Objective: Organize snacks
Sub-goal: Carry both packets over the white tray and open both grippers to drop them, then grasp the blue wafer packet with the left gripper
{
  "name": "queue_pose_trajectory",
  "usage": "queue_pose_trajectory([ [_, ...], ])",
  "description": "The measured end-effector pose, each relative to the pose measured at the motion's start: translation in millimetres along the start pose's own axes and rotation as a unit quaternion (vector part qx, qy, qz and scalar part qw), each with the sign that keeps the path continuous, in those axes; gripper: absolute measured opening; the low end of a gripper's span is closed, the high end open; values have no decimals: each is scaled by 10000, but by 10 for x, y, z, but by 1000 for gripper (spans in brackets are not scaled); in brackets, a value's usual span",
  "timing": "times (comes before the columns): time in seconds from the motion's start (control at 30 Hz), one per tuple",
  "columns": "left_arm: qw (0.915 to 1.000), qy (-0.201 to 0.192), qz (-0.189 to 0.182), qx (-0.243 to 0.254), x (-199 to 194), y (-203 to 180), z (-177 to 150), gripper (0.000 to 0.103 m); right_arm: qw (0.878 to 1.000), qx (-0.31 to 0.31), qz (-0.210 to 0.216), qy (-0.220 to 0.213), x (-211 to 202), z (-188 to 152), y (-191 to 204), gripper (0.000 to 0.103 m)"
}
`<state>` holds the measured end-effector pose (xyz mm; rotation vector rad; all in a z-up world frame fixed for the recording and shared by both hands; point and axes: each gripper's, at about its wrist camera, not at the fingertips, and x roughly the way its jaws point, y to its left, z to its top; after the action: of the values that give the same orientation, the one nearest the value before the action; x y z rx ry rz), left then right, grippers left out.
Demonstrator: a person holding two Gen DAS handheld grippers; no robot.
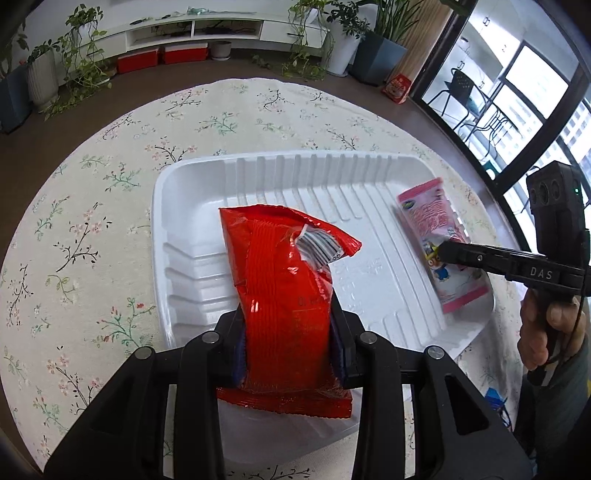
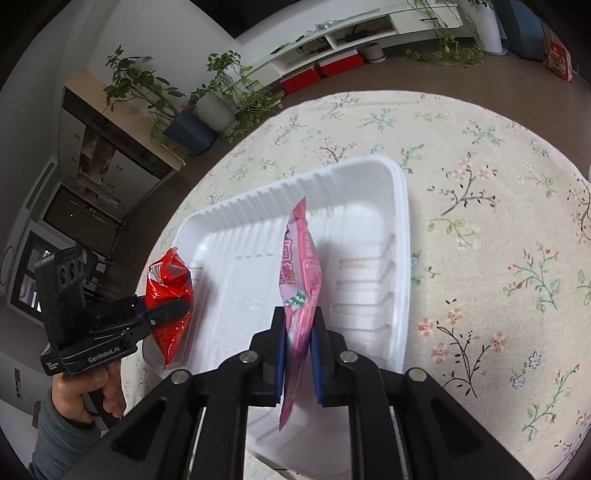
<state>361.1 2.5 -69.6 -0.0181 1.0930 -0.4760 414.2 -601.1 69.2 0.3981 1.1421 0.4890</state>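
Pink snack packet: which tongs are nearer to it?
Right. The right tongs are clamped on the pink snack packet over the white tray. The left tongs grip the red snack bag over the tray's opposite side, apart from it.

A home living room: a round table under a floral tablecloth [image 1: 110, 192] stands on a brown floor. Potted plants [image 1: 81, 55] line a low white media shelf [image 1: 192, 29] beside tall dark-framed windows [image 1: 532, 103].

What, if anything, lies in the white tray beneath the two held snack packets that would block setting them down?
Nothing visible: the white tray is bare under the red packet and the pink packet.
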Motion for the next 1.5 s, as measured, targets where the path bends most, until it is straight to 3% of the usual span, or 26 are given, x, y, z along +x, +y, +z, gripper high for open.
queue_pose_trajectory([
  [0.3, 9994, 211, 278, 58, 53, -119, -104, 35, 9994, -169, -270, -113, 29, -12, -39, 14],
  [0.5, 9997, 154, 192, -96, -13, -110, -205, 35, 9989, -279, -341, -162, 46, 20, -32, 18],
  [0.6, 9996, 181, 179, -101, -32, -133, -214, 36, 9990, -284, -253, -229, 14, 30, -22, 37],
  [0.67, 9996, 158, 199, -114, -62, -133, -221, 40, 9982, -374, -271, -375, -47, 24, -2, 52],
  [0.9, 9994, -145, 211, -215, -264, -97, -220, 53, 9980, -321, -201, -500, -140, 52, 7, 55],
  [1.03, 9983, -418, 223, -342, -501, -28, -276, 72, 9968, -284, -118, -739, -270, 54, 5, 64],
  [1.1, 9967, -665, 206, -409, -699, 10, -357, 84, 9953, -241, -25, -938, -373, 56, 8, 70],
  [1.17, 9939, -987, 247, -423, -934, 28, -497, 101, 9924, -215, 15, -1212, -517, 43, 12, 76],
  [1.3, 9864, -1526, 580, -168, -1357, -17, -940, 103, 9832, -275, -235, -1791, -895, -81, 31, 77],
  [1.43, 9879, -1109, 1016, -381, -1512, -49, -1407, 103, 9740, -229, -160, -2247, -1300, -311, 75, 77],
  [1.5, 9871, -1146, 904, -662, -1575, -14, -1620, 103, 9692, -159, -46, -2456, -1479, -514, 91, 77],
])
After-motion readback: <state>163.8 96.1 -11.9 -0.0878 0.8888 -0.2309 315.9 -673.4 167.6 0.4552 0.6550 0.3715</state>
